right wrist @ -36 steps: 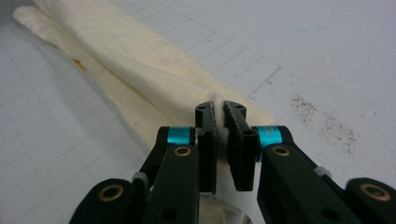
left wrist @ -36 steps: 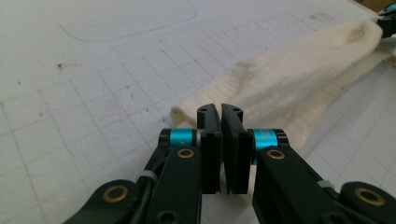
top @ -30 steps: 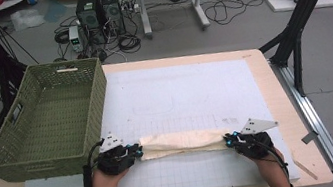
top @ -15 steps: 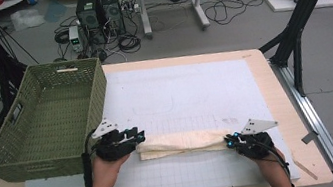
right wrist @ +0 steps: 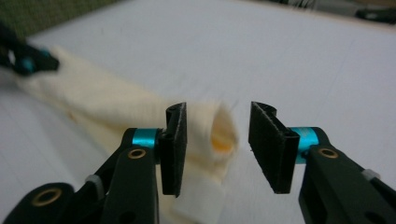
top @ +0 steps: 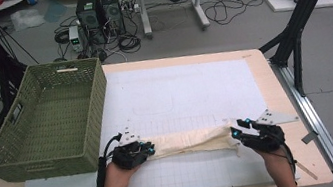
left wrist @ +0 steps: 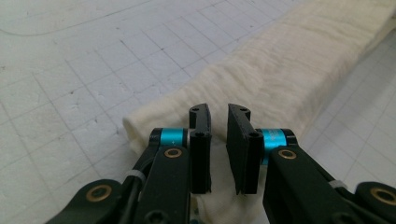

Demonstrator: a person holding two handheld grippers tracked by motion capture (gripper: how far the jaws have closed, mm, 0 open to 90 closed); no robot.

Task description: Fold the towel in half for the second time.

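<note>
While the cream cloth (top: 190, 141) lies rolled along the bench's (top: 275, 86) front edge, the left hand-held gripper (top: 144, 149) has just been closing, its jaws narrow above the cloth's left end, not pinching it. At the right end, the right hand-held gripper (top: 236, 130) has just been opening, jaws apart beside the fabric. A green basket (top: 47, 117) sits at the left edge.

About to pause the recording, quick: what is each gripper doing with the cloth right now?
Left gripper: jaws just closing, narrow gap, over the end of the cream cloth, not pinching it.
Right gripper: jaws just opening, wide apart, cloth end between them, not gripped.
</note>
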